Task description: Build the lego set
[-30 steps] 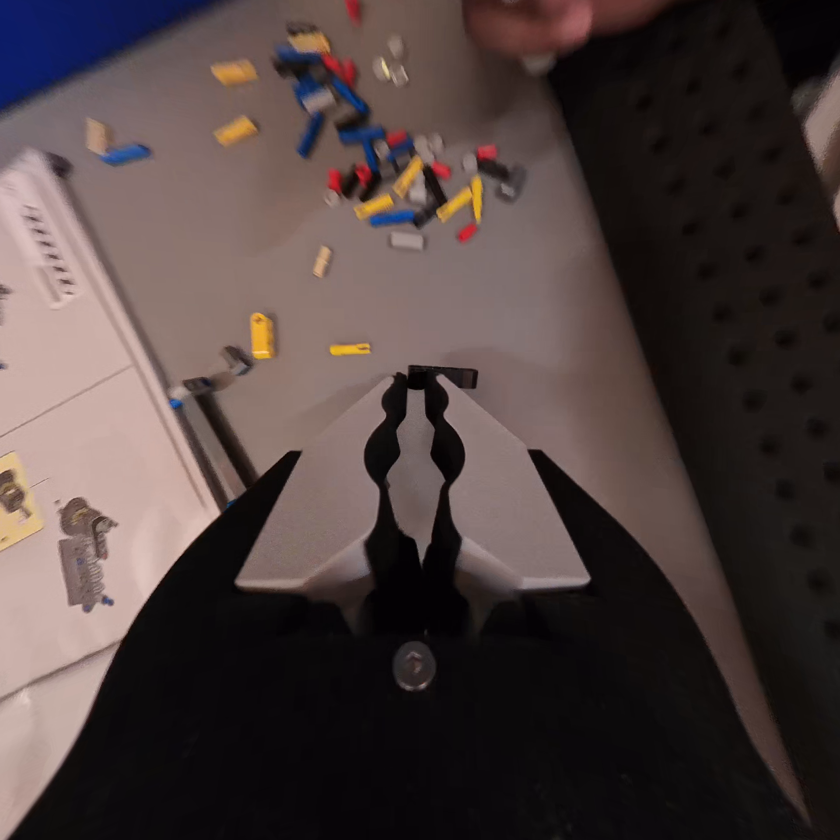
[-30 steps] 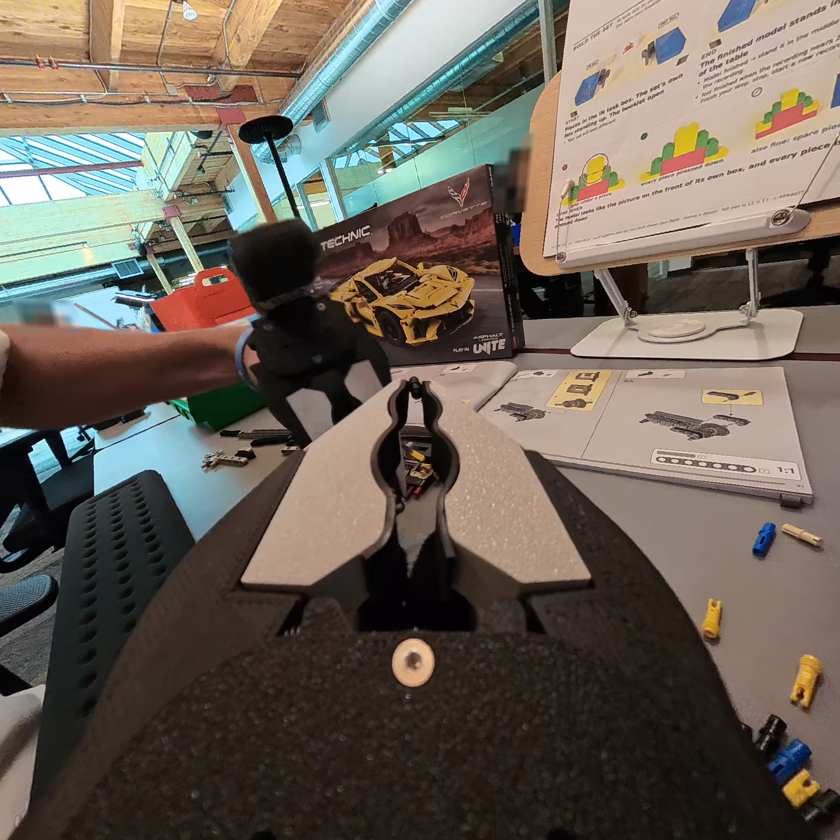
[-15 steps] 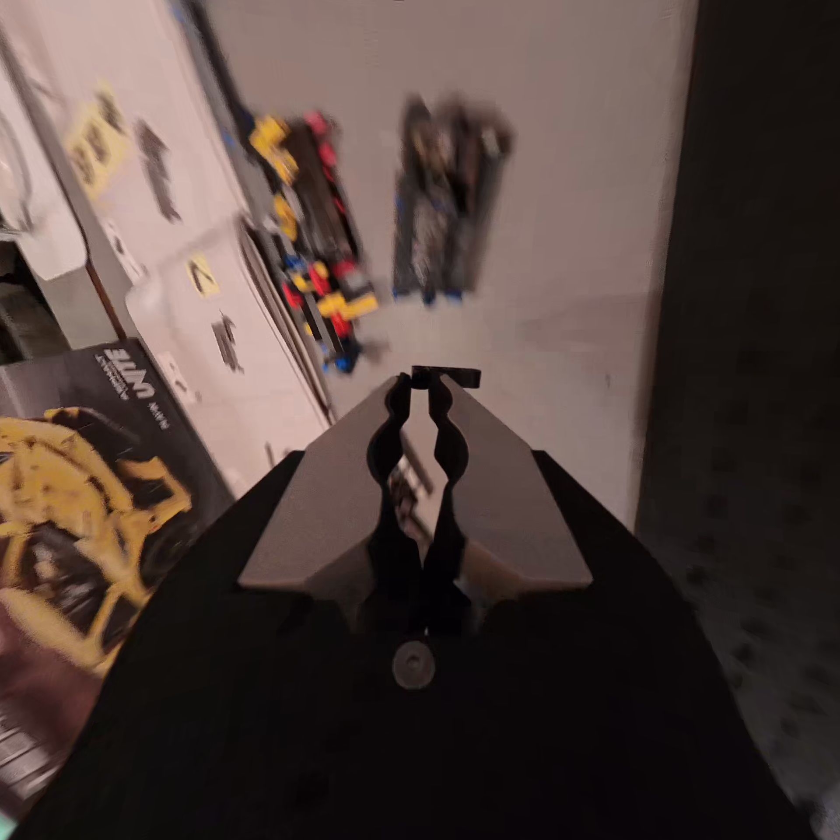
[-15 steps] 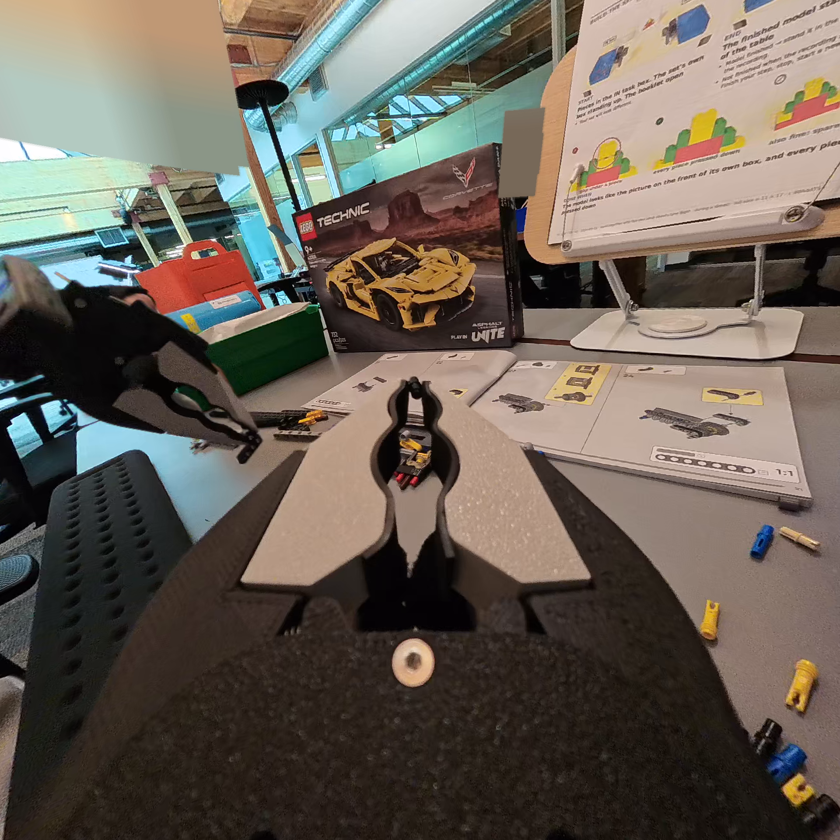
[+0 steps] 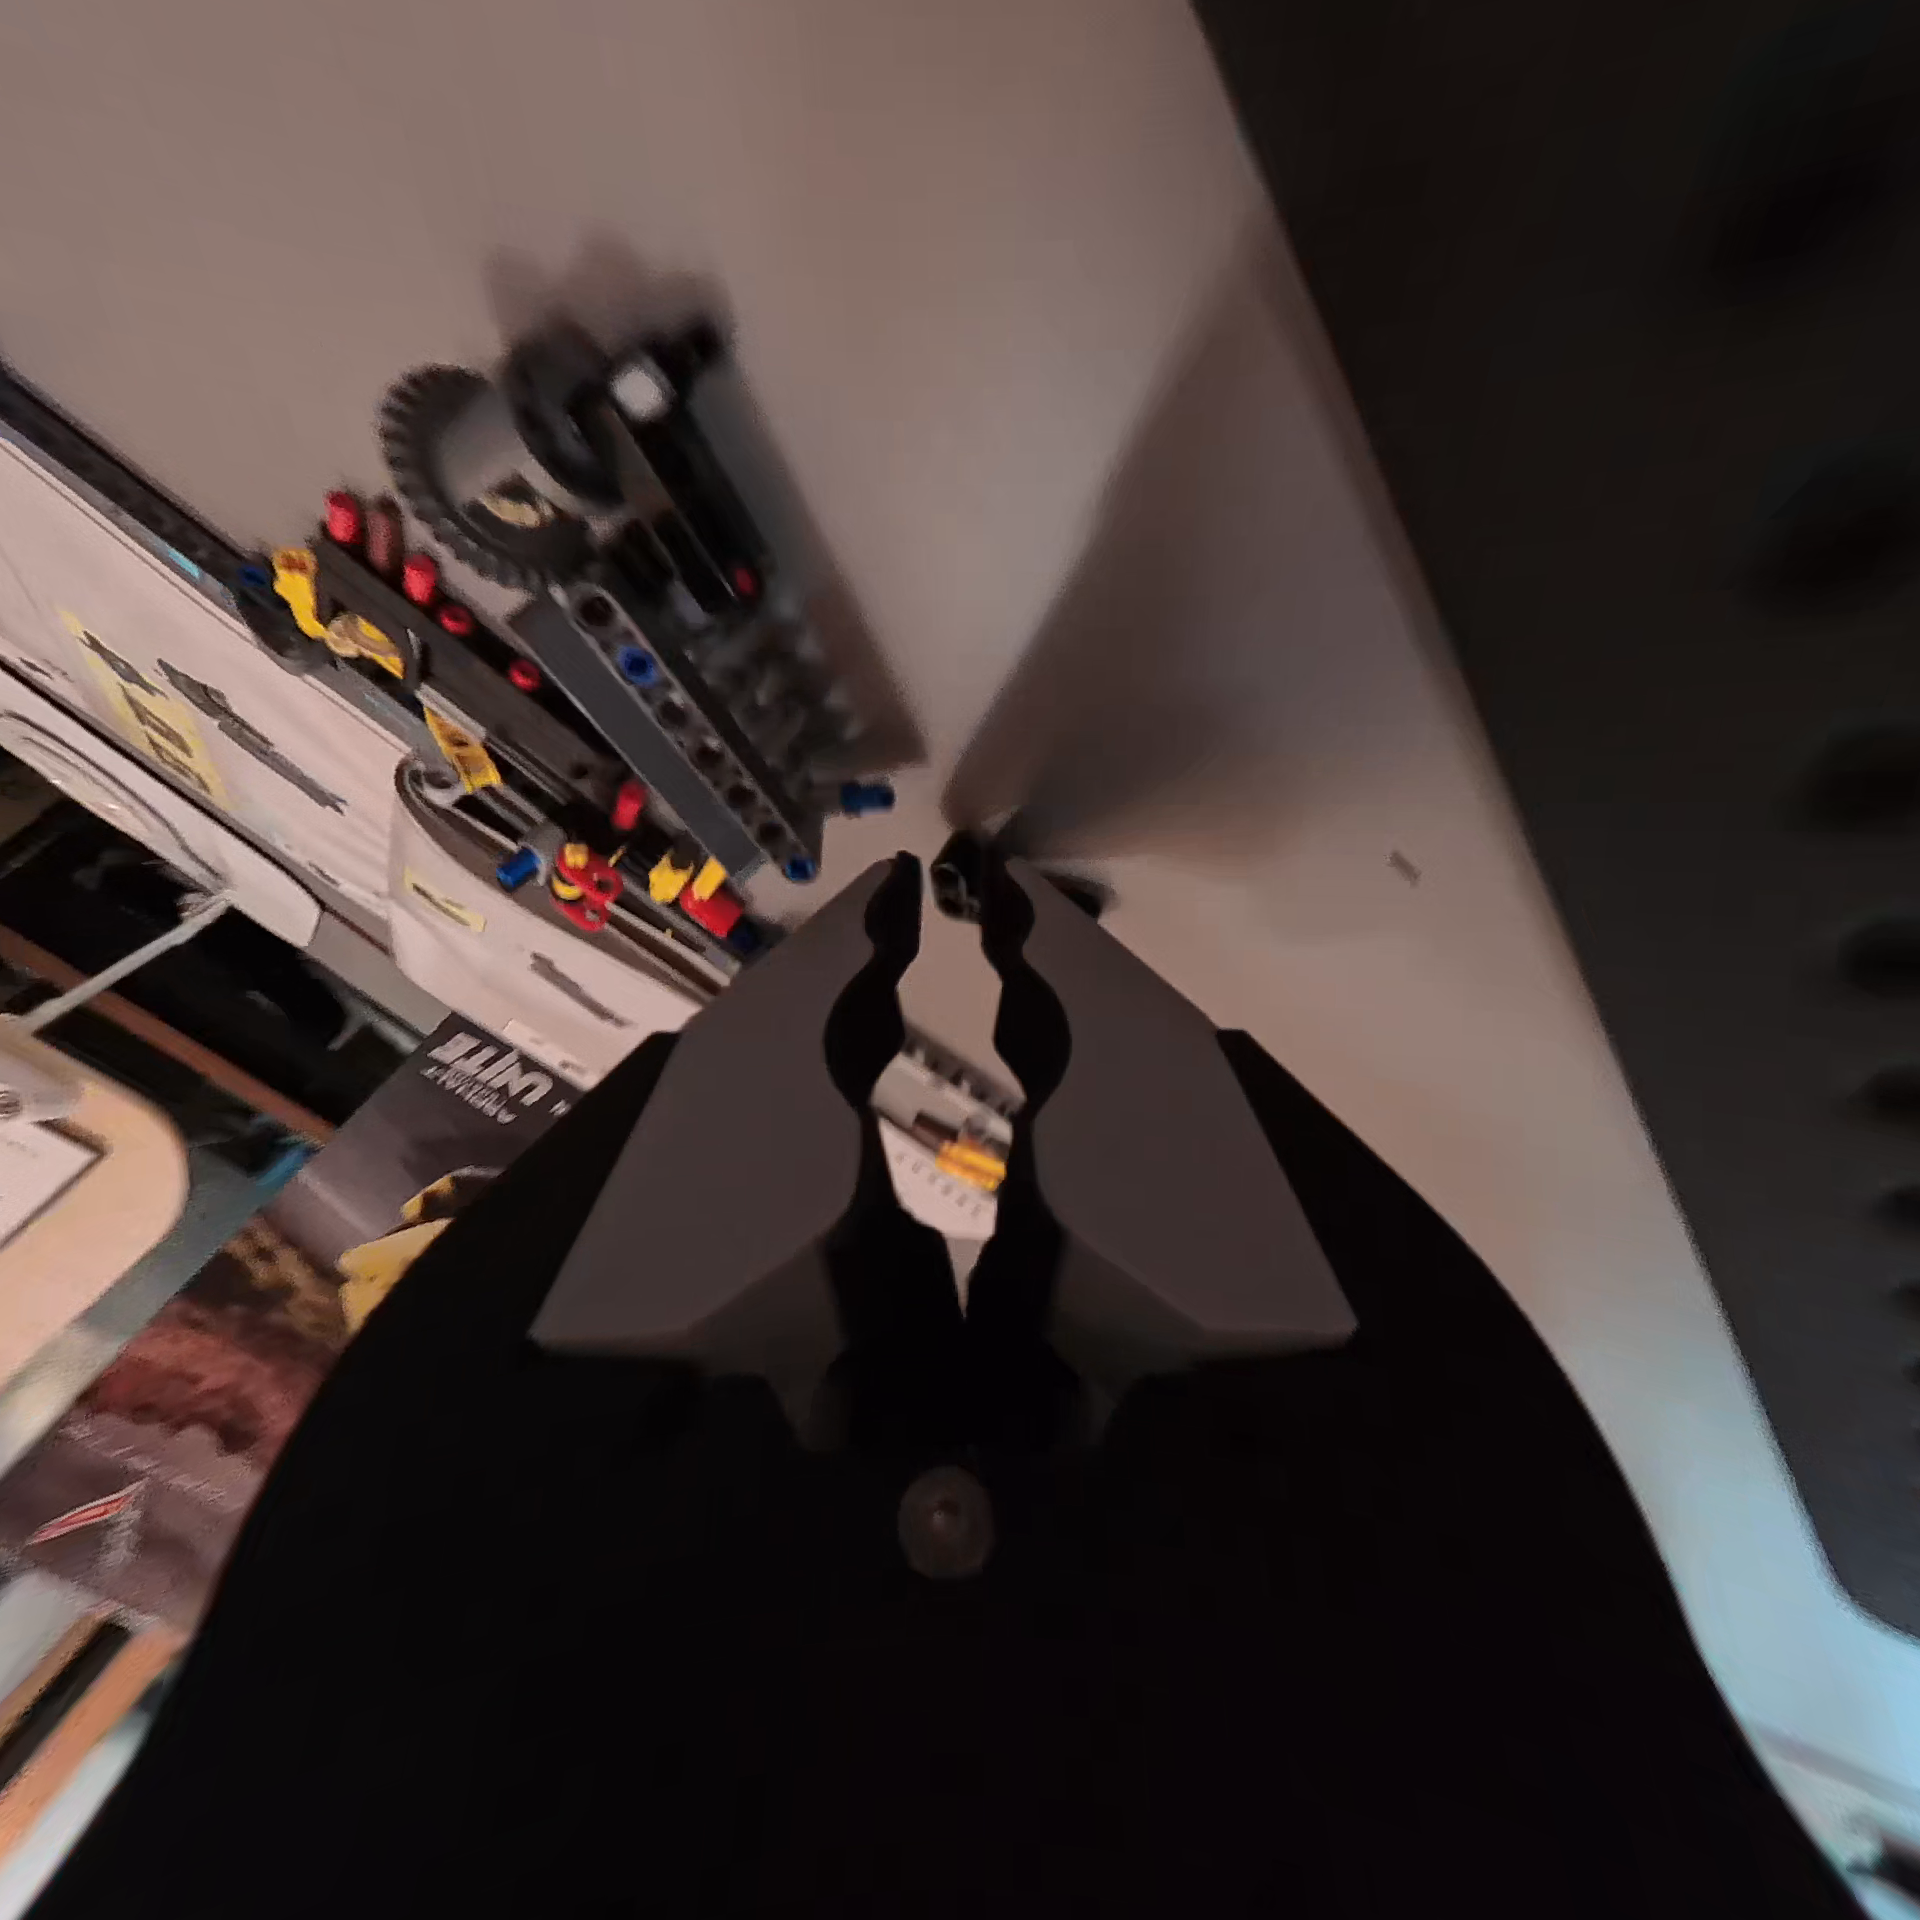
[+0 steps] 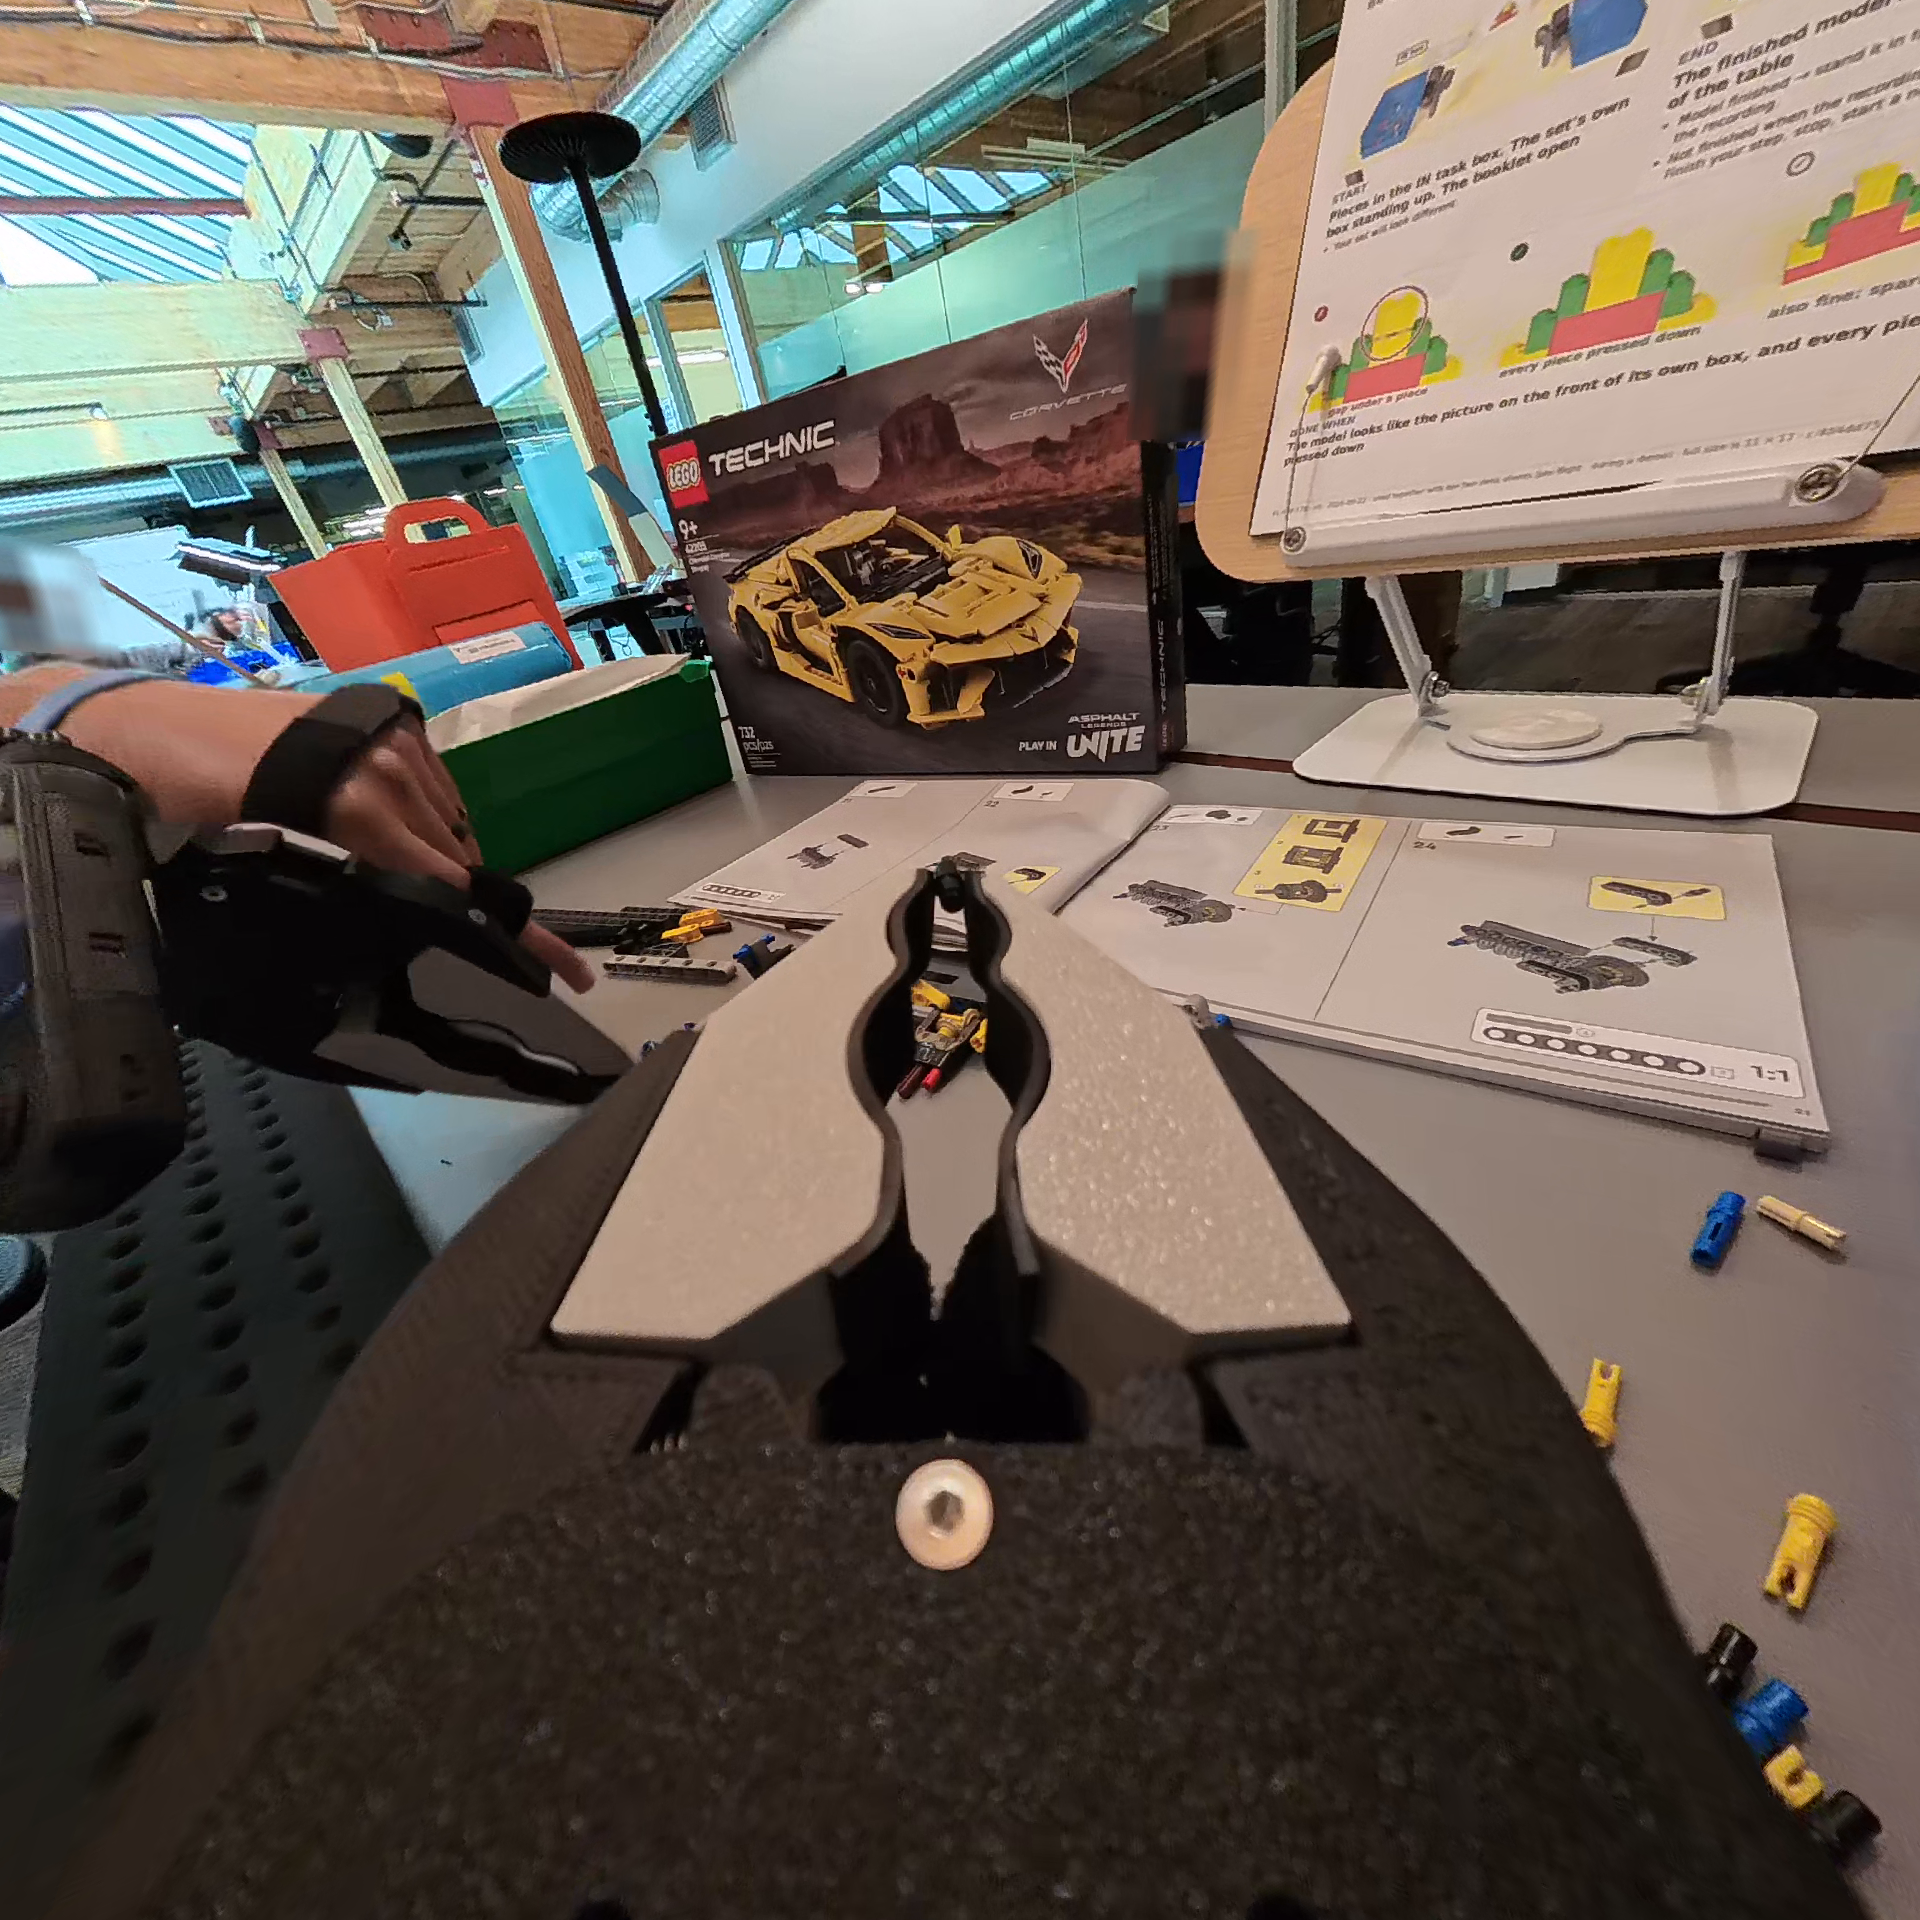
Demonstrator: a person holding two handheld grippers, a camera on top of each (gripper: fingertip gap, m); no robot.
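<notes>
Swinging lower, the left gripper [image 5: 940,883] now hovers just right of the half-built lego assembly [image 5: 634,634], jaws barely apart, small black piece [image 5: 958,881] at its tips. Right gripper [image 6: 948,881] pinches a black pin [image 6: 948,871], booklet [image 6: 1455,935] beyond.

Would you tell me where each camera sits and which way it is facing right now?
Left wrist view: on the left gripper, facing down at the table and part-built assembly; its own fingers pinch a black piece.
Right wrist view: on the right gripper, low, facing across to the booklet and box; its shut fingers and a hand show.
Shared: assembly, booklet, box.
</notes>
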